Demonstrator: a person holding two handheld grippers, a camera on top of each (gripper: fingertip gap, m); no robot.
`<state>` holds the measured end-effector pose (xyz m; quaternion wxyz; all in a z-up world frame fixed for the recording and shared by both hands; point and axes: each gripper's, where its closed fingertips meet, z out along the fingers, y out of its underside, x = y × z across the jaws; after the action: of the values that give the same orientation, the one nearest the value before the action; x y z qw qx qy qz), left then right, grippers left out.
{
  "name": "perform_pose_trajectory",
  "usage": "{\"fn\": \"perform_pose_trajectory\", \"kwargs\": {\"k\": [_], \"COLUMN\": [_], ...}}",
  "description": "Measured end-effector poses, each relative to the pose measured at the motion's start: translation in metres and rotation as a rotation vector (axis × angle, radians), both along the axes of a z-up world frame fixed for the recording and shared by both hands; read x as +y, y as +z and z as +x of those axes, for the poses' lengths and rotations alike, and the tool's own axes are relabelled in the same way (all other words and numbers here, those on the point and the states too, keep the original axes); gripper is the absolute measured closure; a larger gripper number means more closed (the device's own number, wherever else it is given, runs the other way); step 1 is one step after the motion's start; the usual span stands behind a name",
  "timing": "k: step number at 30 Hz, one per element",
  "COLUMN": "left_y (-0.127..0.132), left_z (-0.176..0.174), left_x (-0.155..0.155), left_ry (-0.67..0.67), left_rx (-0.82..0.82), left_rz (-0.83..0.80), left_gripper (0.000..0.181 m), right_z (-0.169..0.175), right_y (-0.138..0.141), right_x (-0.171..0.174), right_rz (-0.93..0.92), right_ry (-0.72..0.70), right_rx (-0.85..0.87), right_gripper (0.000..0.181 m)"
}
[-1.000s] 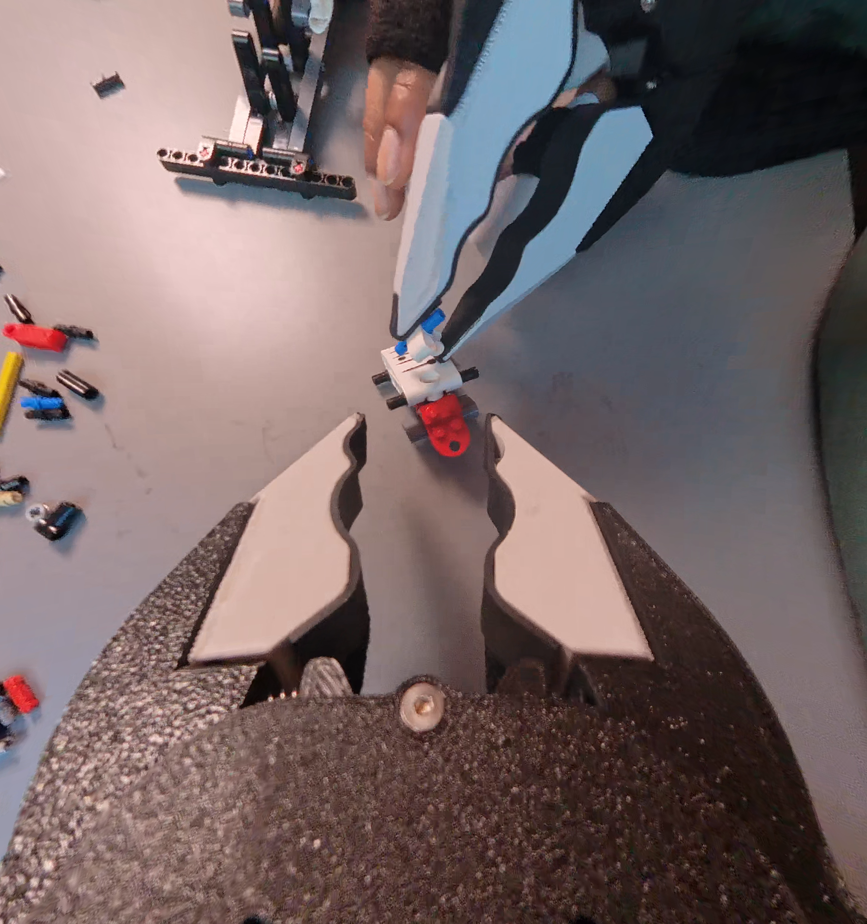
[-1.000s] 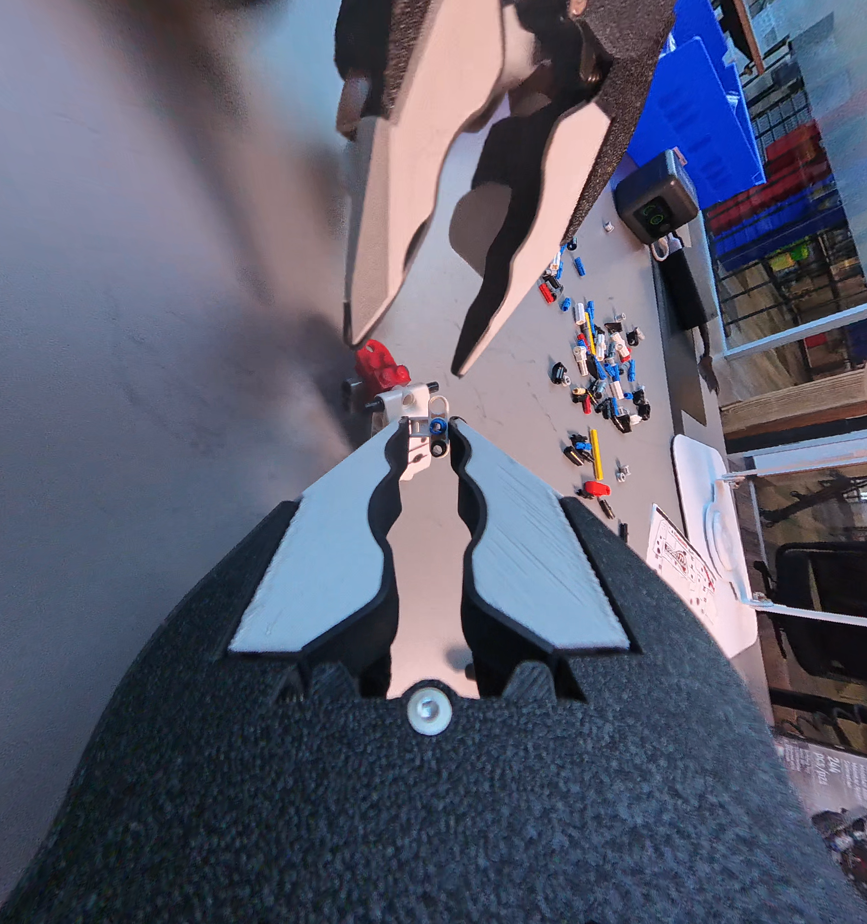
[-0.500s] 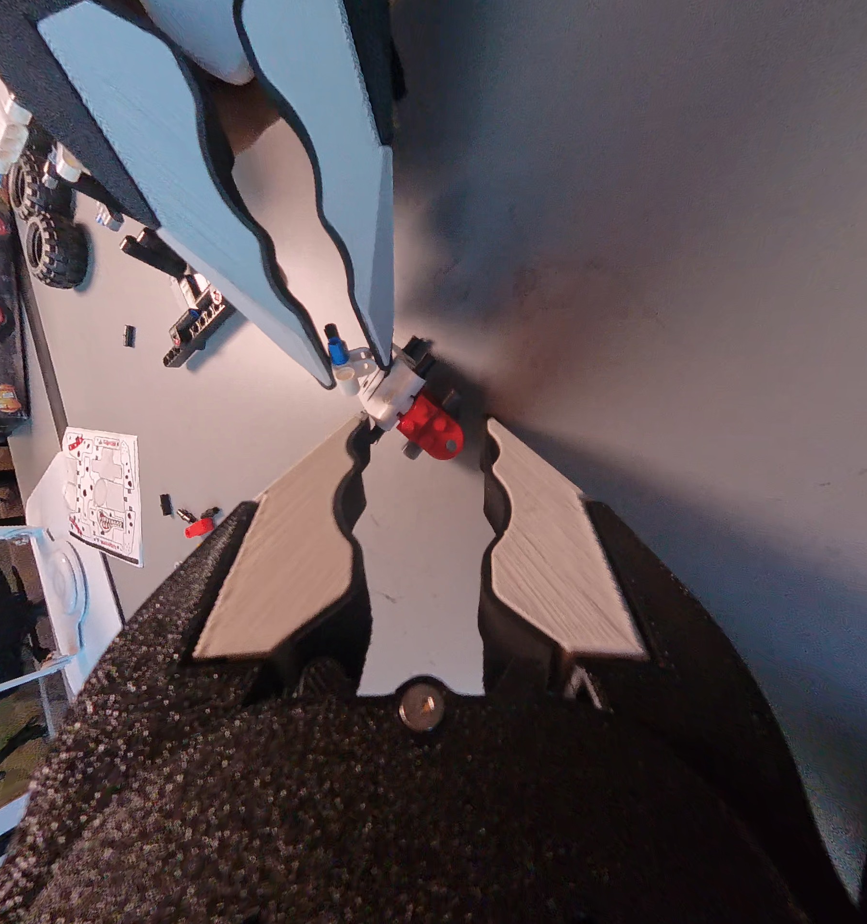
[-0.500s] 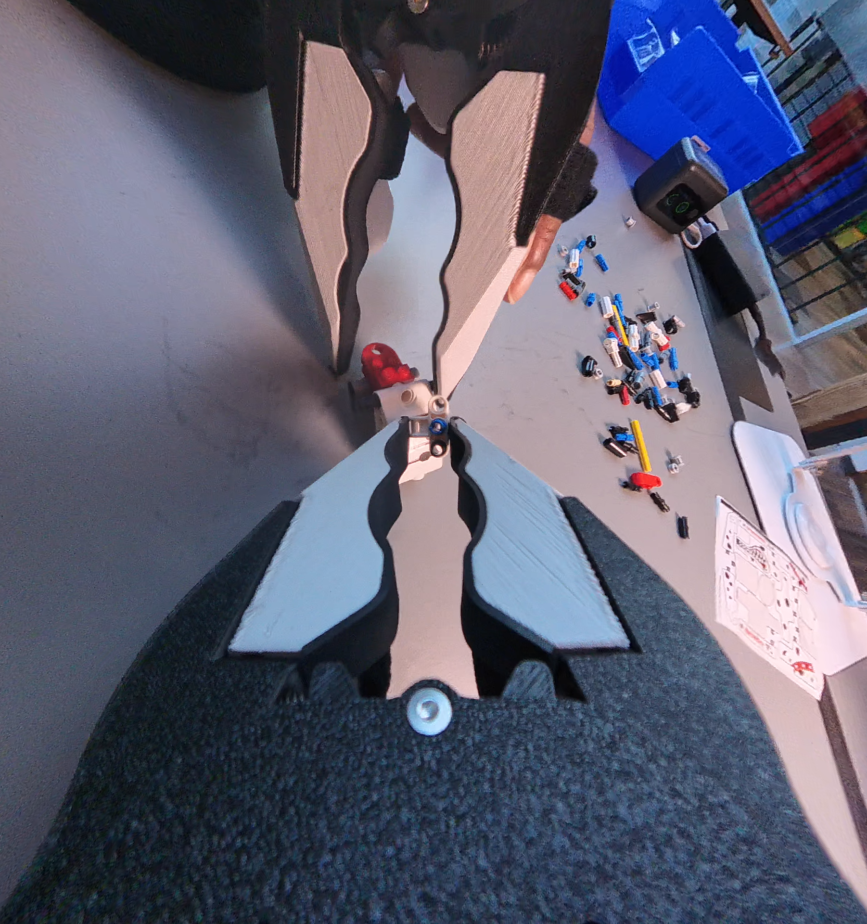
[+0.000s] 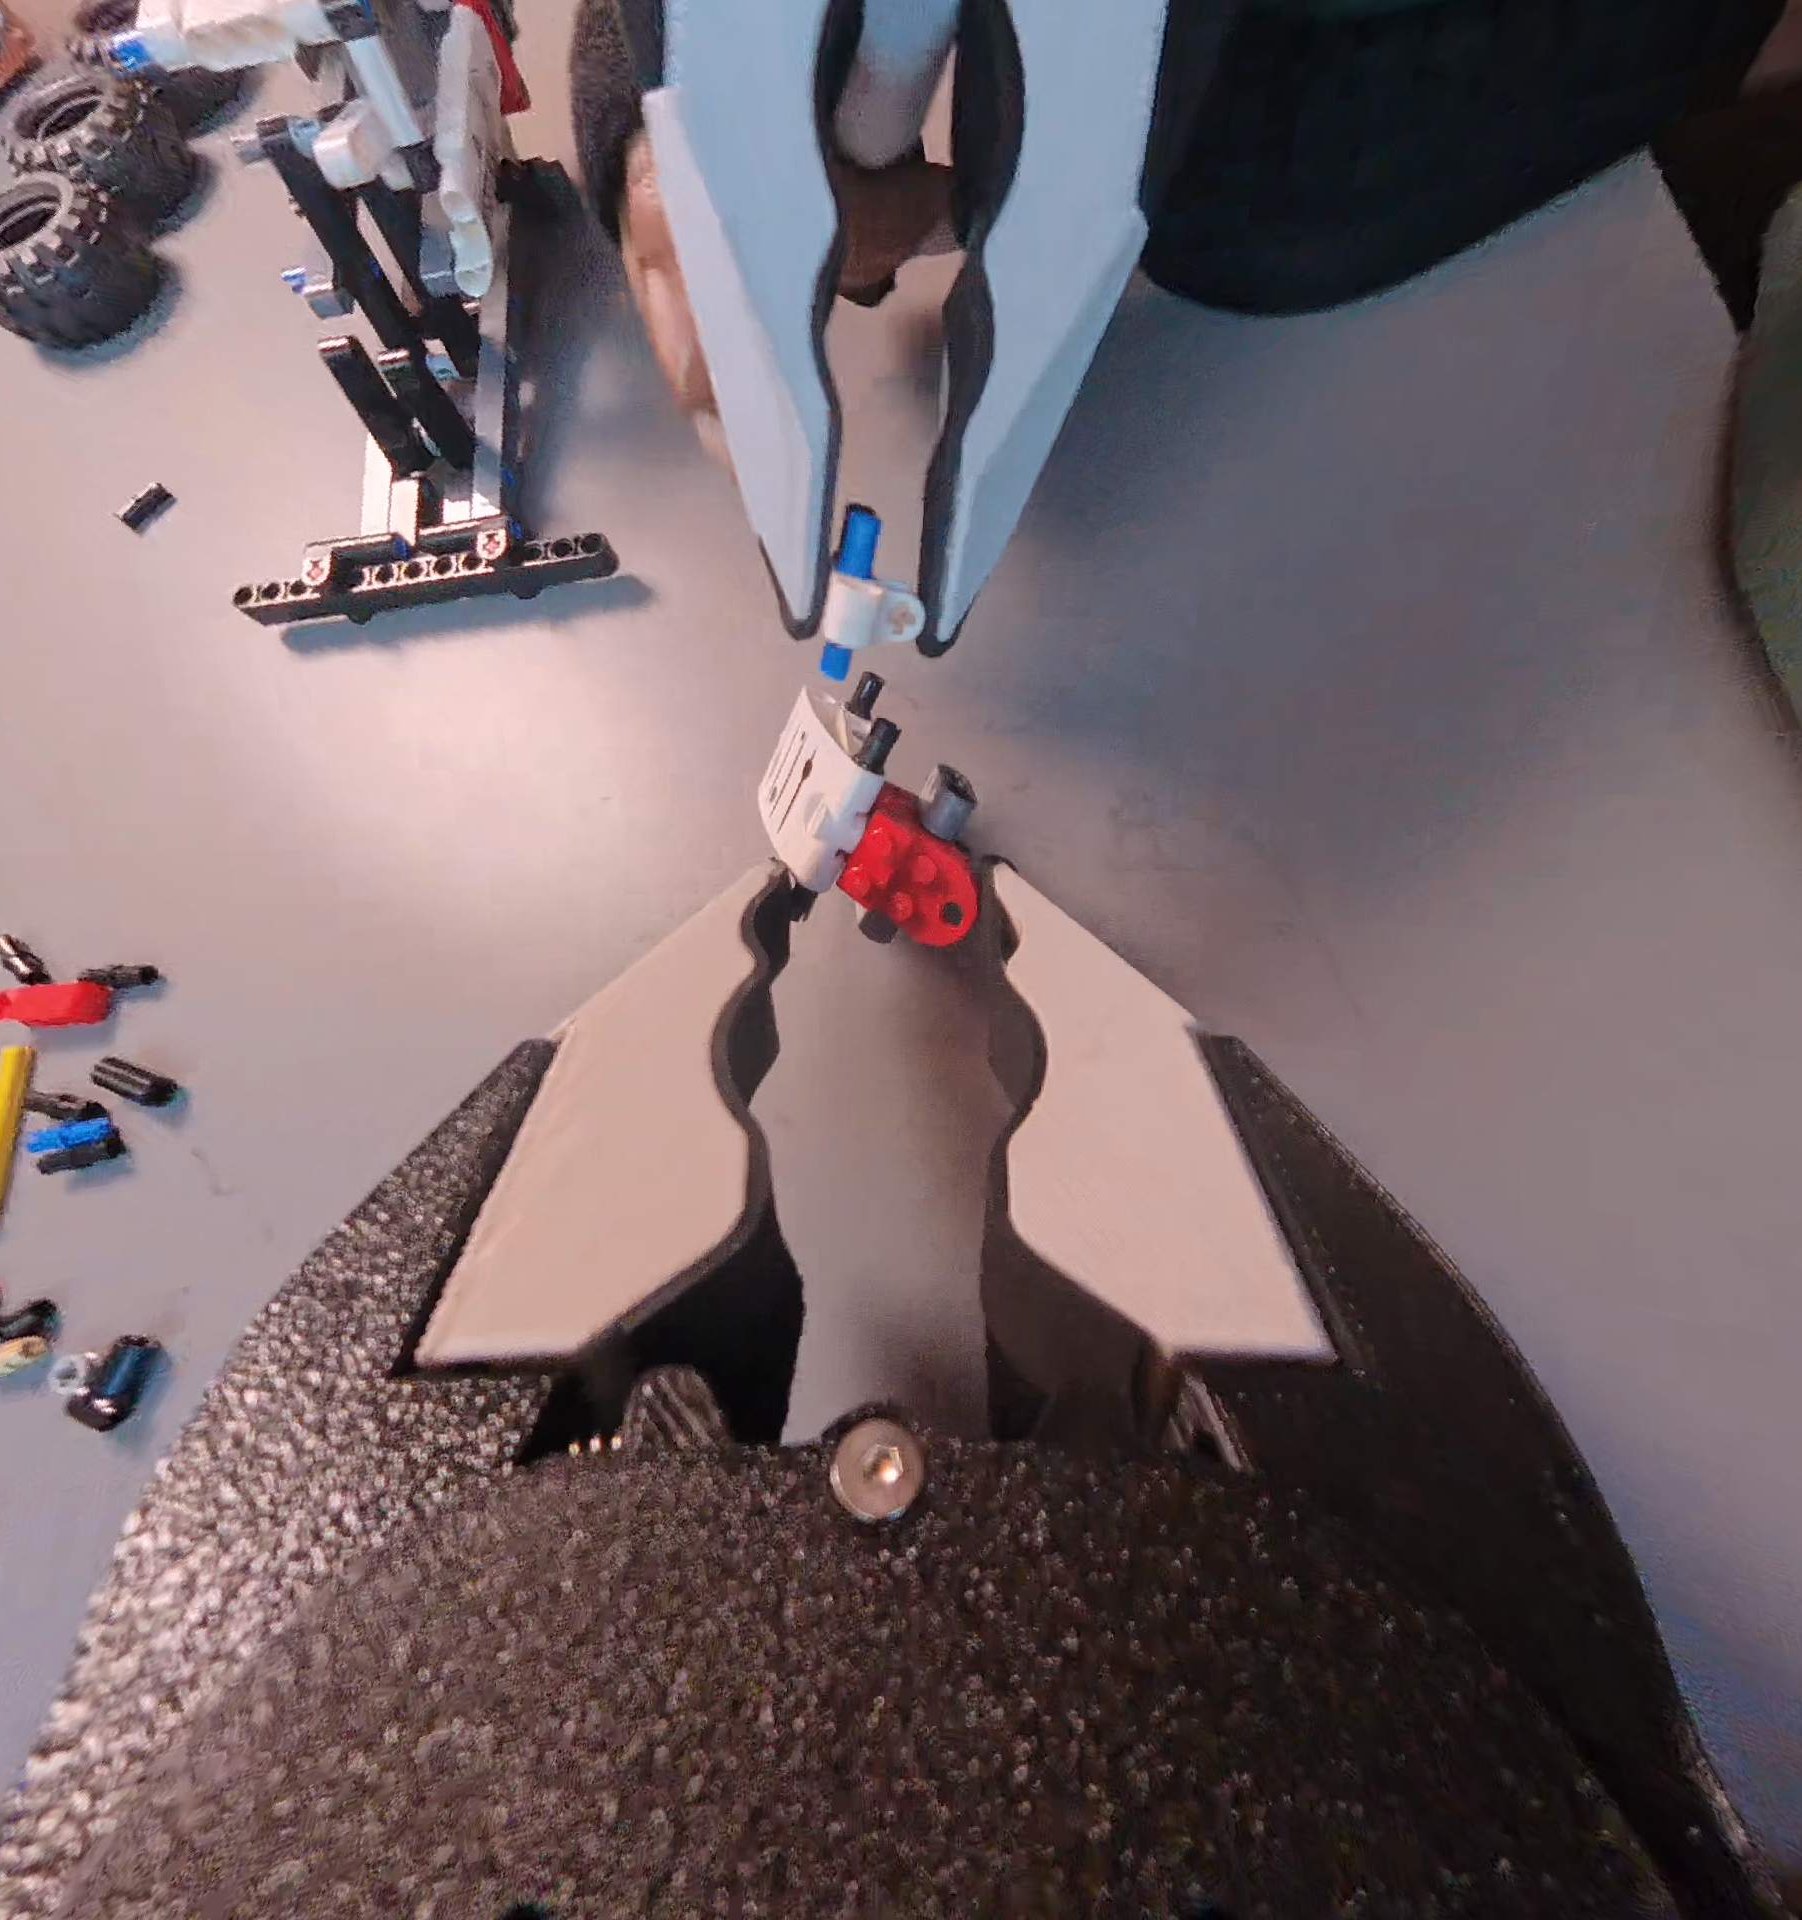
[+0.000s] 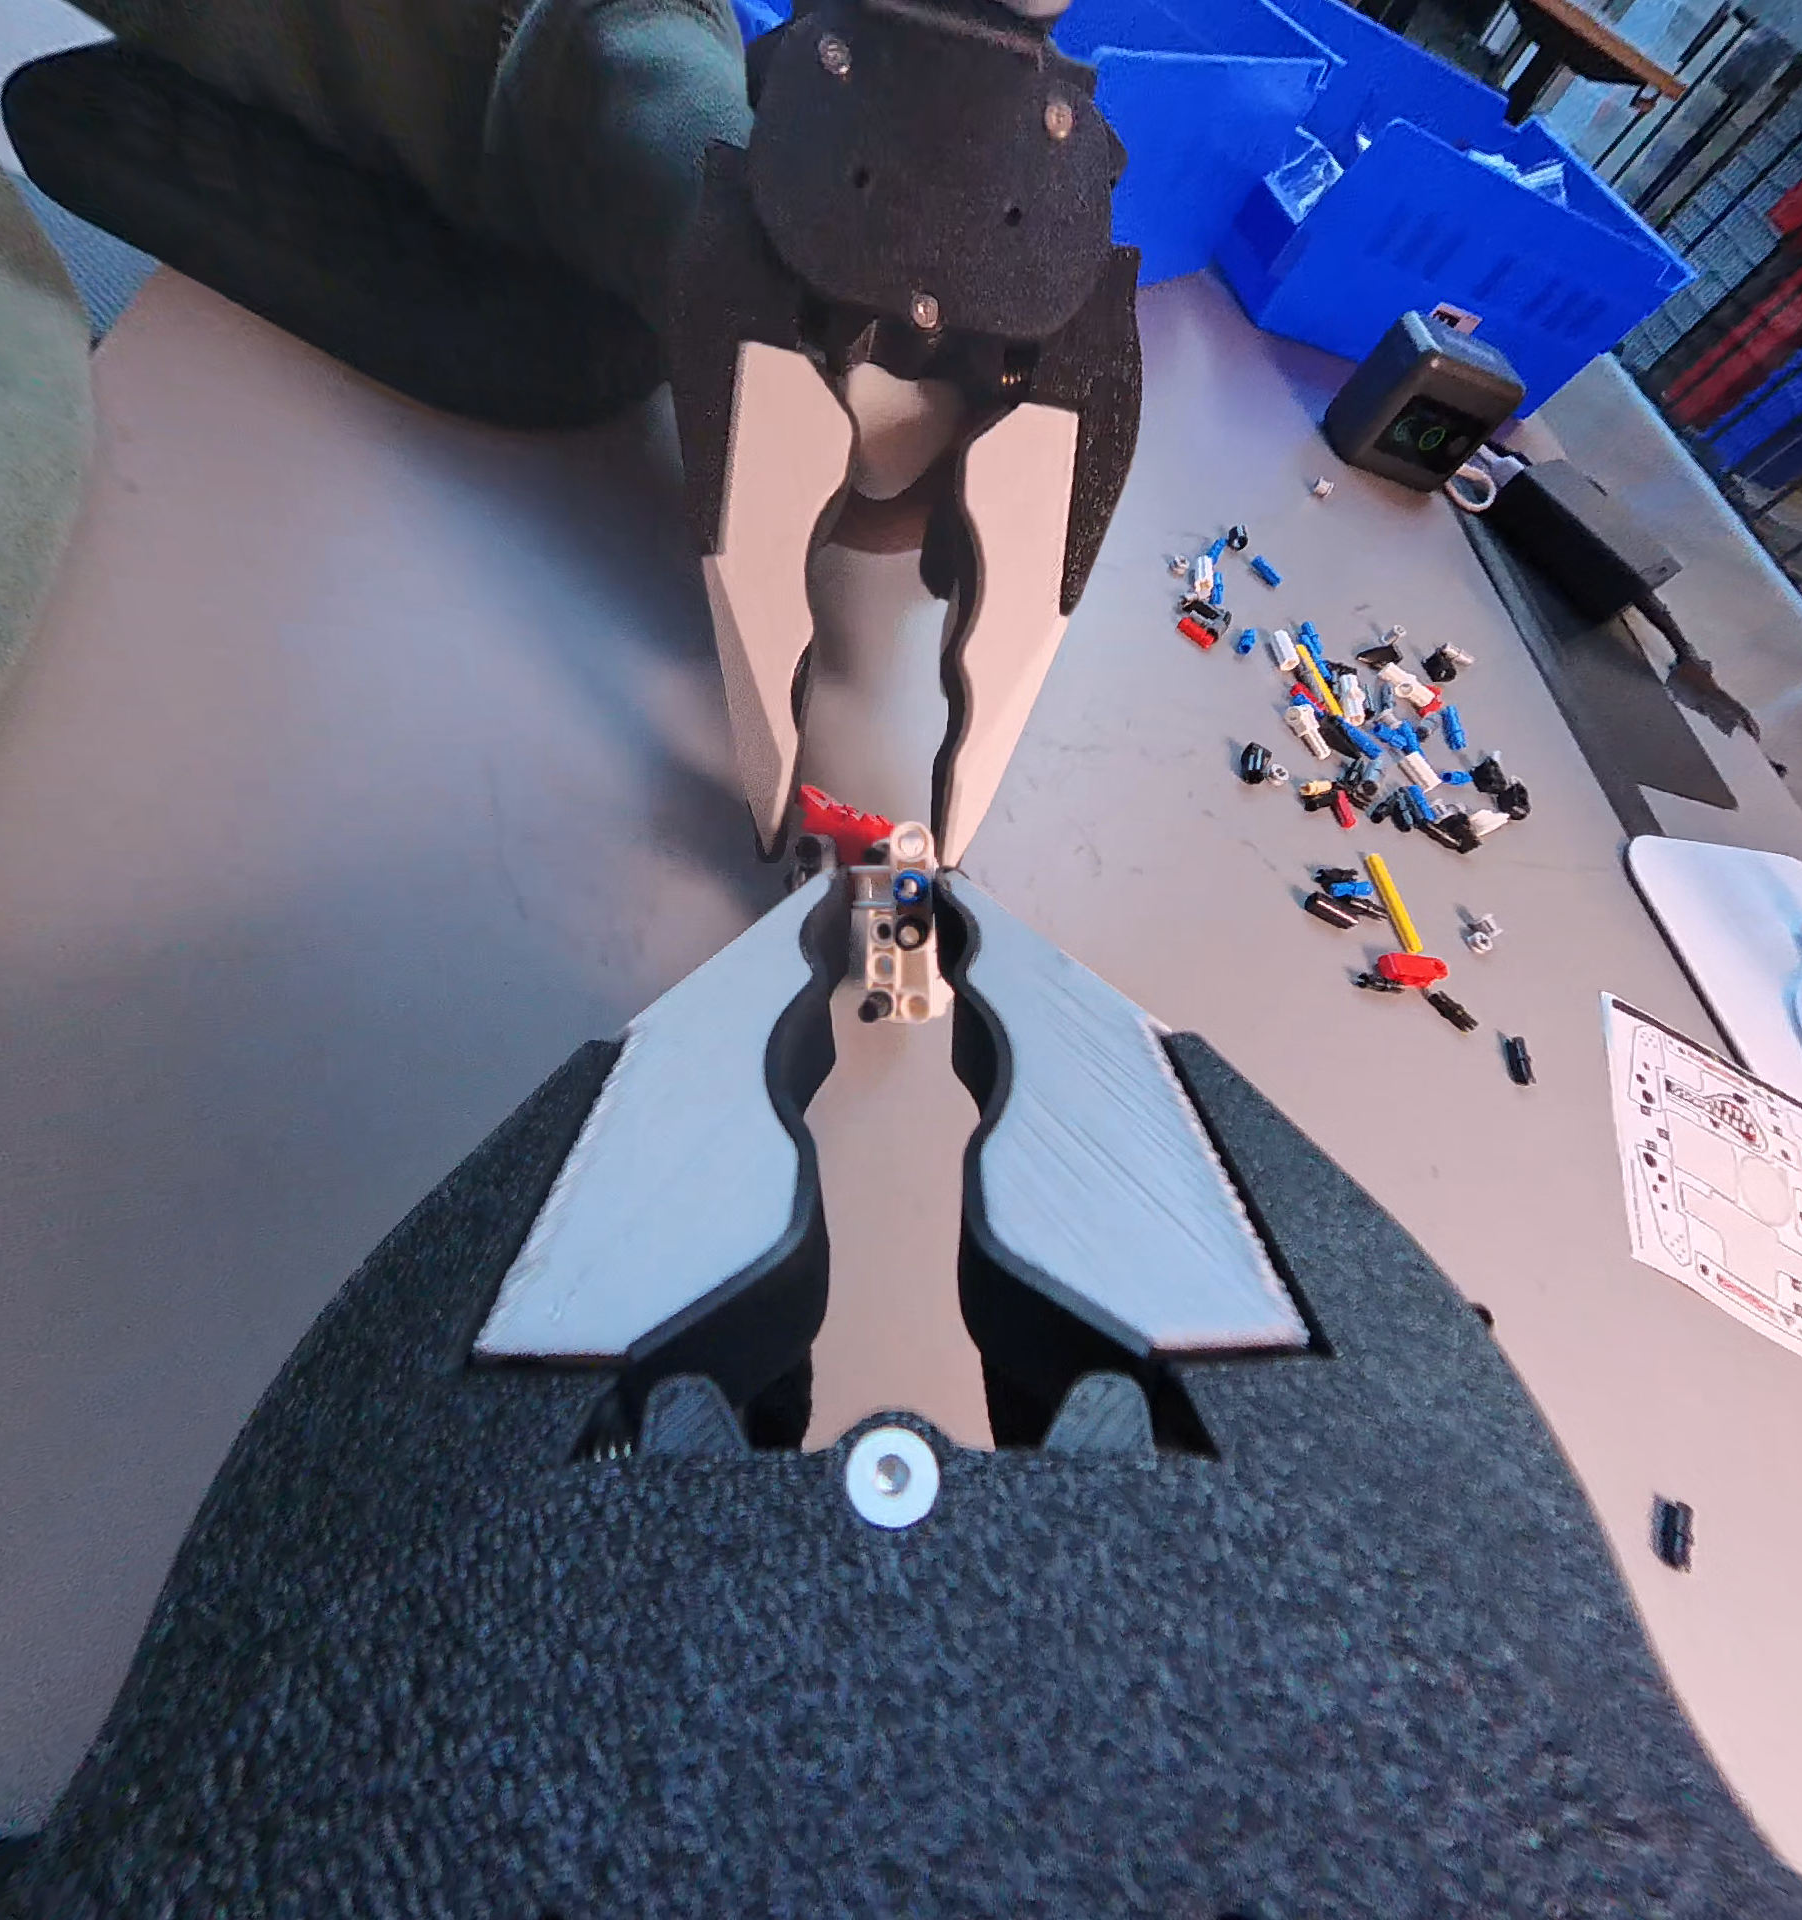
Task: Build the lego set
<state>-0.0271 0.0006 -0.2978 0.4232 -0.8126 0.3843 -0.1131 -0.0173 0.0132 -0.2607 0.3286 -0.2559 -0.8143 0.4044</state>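
My left gripper (image 5: 884, 883) is shut on a small sub-assembly (image 5: 855, 821): a white beam with black pins, a red studded plate and a grey pin, held tilted just above the grey table (image 5: 1396, 727). My right gripper (image 5: 866, 636) faces it from the far side and is shut on a white connector with a blue pin (image 5: 861, 597). The connector sits just off the beam's black pins with a small gap. In the right wrist view, my right gripper (image 6: 884, 883) holds the connector (image 6: 907, 857) over the white beam (image 6: 892, 961), and the left gripper (image 6: 861, 852) stands behind.
A partly built black and white chassis (image 5: 409, 416) and black tyres (image 5: 35, 260) lie at the far left. Loose pins and axles (image 5: 45, 1091) are scattered at the left, also in the right wrist view (image 6: 1364, 727). Blue bins (image 6: 1448, 239), a black device (image 6: 1427, 416) and a sticker sheet (image 6: 1728, 1195) are nearby. The grippers' ends are close to 4 cm from one another.
Both grippers rolled sideways with the pieces and came back level. The connector, which was against the white beam, now stands a small gap away from it.
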Motion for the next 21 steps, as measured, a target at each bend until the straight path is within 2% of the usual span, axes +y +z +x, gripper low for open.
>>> {"fn": "perform_pose_trajectory", "kwargs": {"k": [3,7,21], "left_y": [0.005,0.006,-0.004], "left_z": [-0.001,-0.002,0.000], "left_x": [0.001,0.002,0.001], "left_ry": [0.032,0.044,0.059], "left_rx": [-0.112,-0.161,-0.130], "left_rz": [-0.049,-0.082,-0.133], "left_gripper": [0.146,0.146,0.146], "right_z": [-0.004,-0.007,-0.009], "right_y": [-0.003,-0.009,-0.015], "right_x": [0.000,0.001,0.000], "right_rz": [0.028,0.042,0.072], "right_ry": [-0.020,-0.040,-0.051], "right_rx": [0.007,-0.009,-0.070], "right_gripper": [0.166,0.166,0.166]}}
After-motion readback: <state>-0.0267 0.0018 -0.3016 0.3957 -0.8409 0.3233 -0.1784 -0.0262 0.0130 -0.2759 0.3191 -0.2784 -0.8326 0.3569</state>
